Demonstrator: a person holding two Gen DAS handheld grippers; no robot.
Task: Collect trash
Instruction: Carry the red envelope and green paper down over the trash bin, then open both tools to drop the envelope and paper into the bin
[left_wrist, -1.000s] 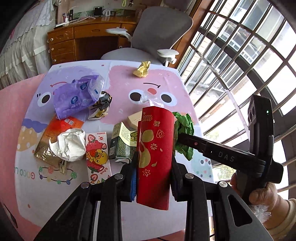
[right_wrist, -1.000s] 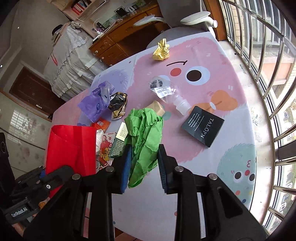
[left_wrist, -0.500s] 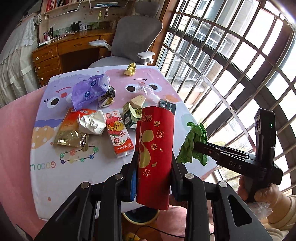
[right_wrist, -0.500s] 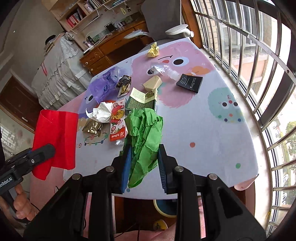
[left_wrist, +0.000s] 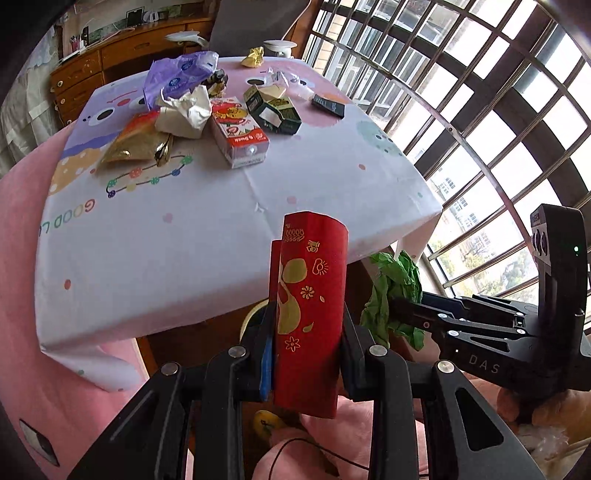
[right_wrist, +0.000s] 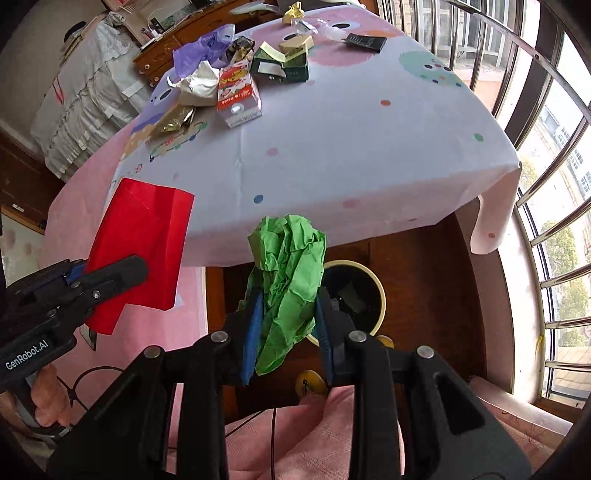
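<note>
Right wrist view alone shows the bin (right_wrist: 373, 284): cream rim, dark inside, on the wood floor below the table's near edge, partly behind the green crumpled paper (right_wrist: 288, 280); left wrist view gives only a sliver of cream rim (left_wrist: 251, 317) behind the red packet (left_wrist: 310, 314). Left wrist view alone shows the gold print on that packet's face; right wrist view shows its plain red back (right_wrist: 144, 247). Left gripper (left_wrist: 308, 343) clamped on the red packet, standing upright between the fingers, lower part pinched by the pads, top well above the tips. Right gripper (right_wrist: 286, 325) closed on the green paper, wad bulging above the fingertips, a tail hanging below the blue pads (right_wrist: 251, 332); seen from the left as a green clump (left_wrist: 395, 295) at the right gripper's tip (left_wrist: 399, 310), right of the packet. Both held off the table (right_wrist: 369, 147), near side, green paper roughly over the bin. Left on the tablecloth, far side: red juice carton (left_wrist: 240, 133), green box (left_wrist: 273, 109), white crumpled paper (left_wrist: 184, 112), gold foil bag (left_wrist: 136, 142), purple plastic bag (left_wrist: 177, 75), black box (left_wrist: 328, 105), yellow wad (left_wrist: 254, 56).
</note>
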